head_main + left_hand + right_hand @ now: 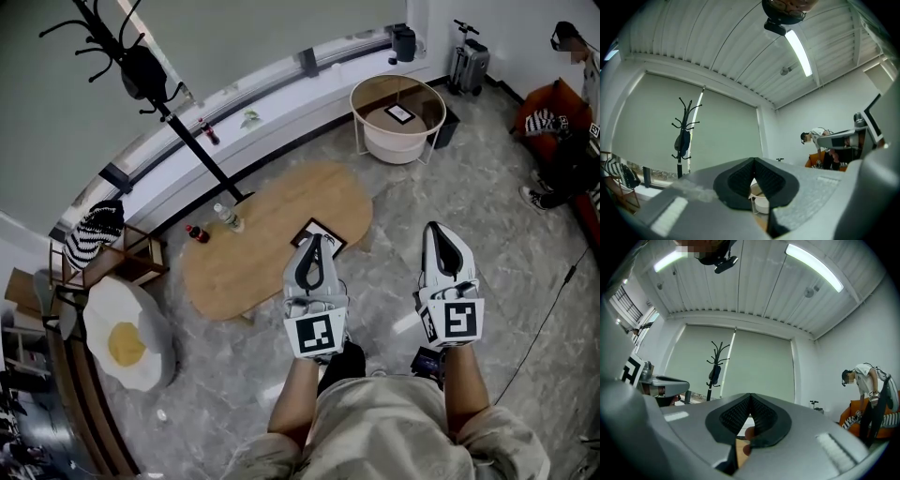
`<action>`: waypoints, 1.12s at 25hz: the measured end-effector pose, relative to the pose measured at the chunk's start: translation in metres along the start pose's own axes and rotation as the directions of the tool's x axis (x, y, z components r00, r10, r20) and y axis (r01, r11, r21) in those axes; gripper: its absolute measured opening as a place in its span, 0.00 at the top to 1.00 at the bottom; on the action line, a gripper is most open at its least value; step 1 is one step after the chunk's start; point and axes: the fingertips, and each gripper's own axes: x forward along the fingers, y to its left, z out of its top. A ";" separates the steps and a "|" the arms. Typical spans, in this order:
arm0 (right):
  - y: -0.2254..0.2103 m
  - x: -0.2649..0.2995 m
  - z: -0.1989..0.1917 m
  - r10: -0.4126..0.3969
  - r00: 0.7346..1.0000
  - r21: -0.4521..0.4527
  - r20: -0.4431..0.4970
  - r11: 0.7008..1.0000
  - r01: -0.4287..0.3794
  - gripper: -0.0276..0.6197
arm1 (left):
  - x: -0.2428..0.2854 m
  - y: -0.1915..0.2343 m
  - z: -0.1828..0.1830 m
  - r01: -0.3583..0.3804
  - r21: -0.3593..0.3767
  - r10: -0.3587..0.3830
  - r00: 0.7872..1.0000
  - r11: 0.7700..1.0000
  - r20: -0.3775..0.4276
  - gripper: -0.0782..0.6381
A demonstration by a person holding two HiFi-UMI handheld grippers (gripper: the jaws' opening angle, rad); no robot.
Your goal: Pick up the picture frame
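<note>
1. Left hand-held gripper (314, 242) and right hand-held gripper (435, 229): both closed, jaws meeting, nothing held.
2. Frame (330, 234): lies flat at the near right end of the wooden counter (244, 267), partly behind the left hand-held gripper.
3. Step, approach: open the jaws first, then come in low at a free edge.
4. Heading: edges run diagonally in the head view. Long axis unclear, since part of the frame is hidden.

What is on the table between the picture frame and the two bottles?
Nothing. In the head view, just bare wooden table lies between the picture frame and the clear bottle with the red-capped bottle beside it.
</note>
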 end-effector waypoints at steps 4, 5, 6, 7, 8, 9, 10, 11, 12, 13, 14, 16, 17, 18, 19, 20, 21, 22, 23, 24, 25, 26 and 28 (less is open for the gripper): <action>0.008 0.038 -0.009 -0.006 1.000 -0.004 -0.010 1.000 0.006 0.95 | 0.029 0.023 -0.013 0.008 -0.014 -0.008 1.000 1.000 -0.003 0.88; 0.012 0.047 -0.012 -0.007 1.000 -0.006 -0.013 1.000 0.007 0.95 | 0.036 0.030 -0.017 0.012 -0.015 -0.012 1.000 1.000 -0.007 0.88; 0.016 0.057 -0.014 -0.008 1.000 -0.008 -0.016 1.000 0.008 0.95 | 0.043 0.037 -0.020 0.015 -0.013 -0.015 1.000 1.000 -0.010 0.88; 0.022 0.068 -0.016 -0.009 1.000 -0.010 -0.019 1.000 0.009 0.95 | 0.050 0.045 -0.023 0.017 -0.012 -0.017 1.000 1.000 -0.014 0.88; 0.027 0.080 -0.017 -0.009 1.000 -0.011 -0.022 1.000 0.009 0.95 | 0.057 0.054 -0.026 0.017 -0.013 -0.017 1.000 1.000 -0.018 0.88; 0.033 0.091 -0.019 -0.008 1.000 -0.013 -0.025 1.000 0.007 0.95 | 0.064 0.064 -0.029 0.016 -0.015 -0.016 1.000 1.000 -0.021 0.88; 0.038 0.101 -0.020 -0.006 1.000 -0.015 -0.028 1.000 0.005 0.95 | 0.069 0.074 -0.031 0.012 -0.020 -0.013 1.000 1.000 -0.023 0.88; 0.043 0.110 -0.021 -0.003 1.000 -0.017 -0.030 1.000 0.002 0.95 | 0.074 0.083 -0.034 0.008 -0.026 -0.008 1.000 1.000 -0.023 0.88; 0.048 0.118 -0.022 0.001 1.000 -0.020 -0.031 1.000 -0.002 0.95 | 0.077 0.092 -0.035 0.003 -0.031 -0.004 1.000 1.000 -0.023 0.88; 0.052 0.125 -0.023 0.006 1.000 -0.023 -0.031 1.000 -0.006 0.95 | 0.081 0.099 -0.037 -0.001 -0.033 0.000 1.000 0.999 -0.024 0.88; 0.055 0.131 -0.024 0.010 1.000 -0.026 -0.028 1.000 -0.011 0.95 | 0.083 0.105 -0.039 -0.002 -0.031 0.001 1.000 1.000 -0.026 0.88; 0.060 0.141 -0.025 0.011 1.000 -0.025 -0.021 1.000 -0.012 0.95 | 0.088 0.113 -0.041 -0.001 -0.026 0.001 1.000 1.000 -0.028 0.88; 0.063 0.145 -0.024 0.010 1.000 -0.022 -0.018 1.000 -0.010 0.95 | 0.089 0.116 -0.041 -0.001 -0.027 0.001 1.000 1.000 -0.026 0.88; 0.066 0.149 -0.024 0.010 1.000 -0.021 -0.017 1.000 -0.011 0.95 | 0.090 0.120 -0.041 -0.002 -0.030 0.001 1.000 1.000 -0.023 0.88; 0.070 0.153 -0.023 0.014 1.000 -0.022 -0.016 1.000 -0.014 0.95 | 0.091 0.125 -0.040 -0.003 -0.030 0.002 1.000 1.000 -0.022 0.88; 0.074 0.157 -0.023 0.019 1.000 -0.023 -0.017 1.000 -0.019 0.95 | 0.092 0.129 -0.039 -0.005 -0.028 0.005 1.000 1.000 -0.022 0.88; 0.077 0.161 -0.023 0.024 1.000 -0.023 -0.017 0.999 -0.024 0.95 | 0.093 0.134 -0.038 -0.009 -0.026 0.008 1.000 1.000 -0.020 0.88; 0.078 0.163 -0.022 0.027 0.999 -0.022 -0.018 0.999 -0.028 0.95 | 0.094 0.137 -0.037 -0.013 -0.028 0.013 1.000 1.000 -0.019 0.88; 0.078 0.166 -0.022 0.029 0.999 -0.020 -0.017 0.999 -0.030 0.95 | 0.096 0.140 -0.036 -0.017 -0.031 0.017 1.000 0.999 -0.018 0.88; 0.078 0.168 -0.022 0.030 0.999 -0.018 -0.017 0.999 -0.030 0.95 | 0.098 0.141 -0.035 -0.020 -0.034 0.019 1.000 0.999 -0.017 0.88; 0.076 0.172 -0.023 0.030 0.999 -0.016 -0.016 0.999 -0.030 0.95 | 0.101 0.143 -0.036 -0.022 -0.035 0.021 1.000 0.999 -0.016 0.88; 0.075 0.176 -0.024 0.030 0.999 -0.014 -0.014 0.999 -0.030 0.95 | 0.105 0.144 -0.037 -0.023 -0.034 0.022 1.000 0.999 -0.016 0.88; 0.071 0.185 -0.029 0.032 0.999 -0.007 -0.015 0.999 -0.032 0.95 | 0.114 0.145 -0.042 -0.024 -0.031 0.024 0.999 0.999 -0.024 0.88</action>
